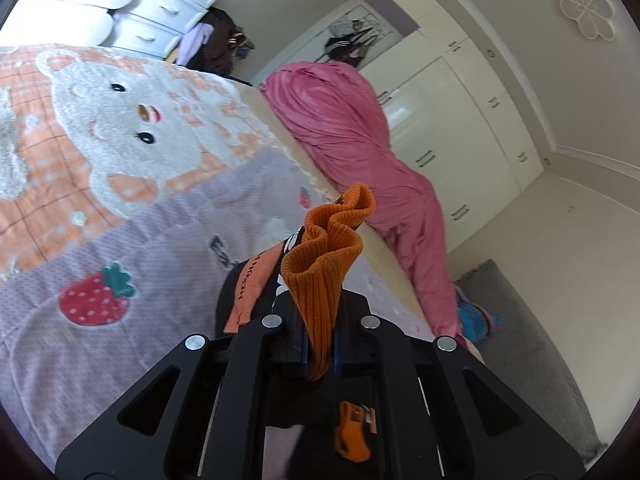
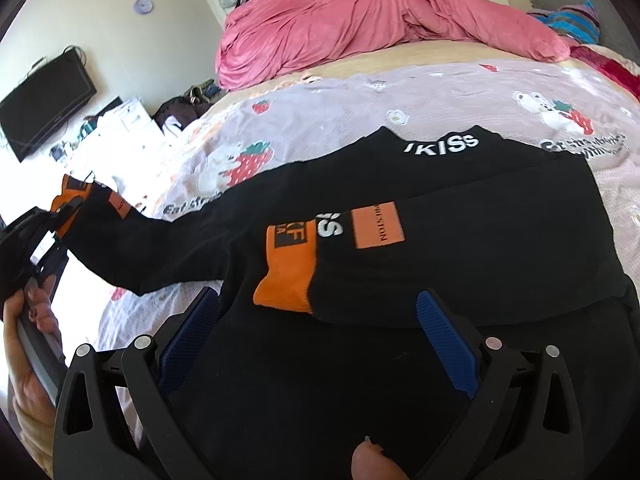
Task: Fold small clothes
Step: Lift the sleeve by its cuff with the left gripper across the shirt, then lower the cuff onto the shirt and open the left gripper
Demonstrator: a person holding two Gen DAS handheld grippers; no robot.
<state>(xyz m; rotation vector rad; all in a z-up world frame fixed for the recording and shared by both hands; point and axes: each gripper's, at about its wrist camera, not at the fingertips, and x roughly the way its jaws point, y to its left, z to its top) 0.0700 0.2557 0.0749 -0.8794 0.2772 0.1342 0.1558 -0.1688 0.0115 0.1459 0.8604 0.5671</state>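
Observation:
A small black sweatshirt (image 2: 460, 256) with orange cuffs and white lettering lies on the bedspread (image 2: 360, 100). One sleeve is folded across the chest, its orange cuff (image 2: 286, 276) lying between my right fingers. My right gripper (image 2: 320, 336) is open, just above the body of the shirt. My left gripper (image 1: 319, 344) is shut on the other orange cuff (image 1: 324, 248) and holds that sleeve stretched out to the left; it also shows in the right wrist view (image 2: 60, 216).
A crumpled pink duvet (image 2: 360, 20) lies along the far side of the bed. White wardrobes (image 1: 460, 120) line the wall. A grey rug (image 1: 532, 344) and striped cloth (image 1: 476, 316) are on the floor. A TV (image 2: 44, 100) hangs at left.

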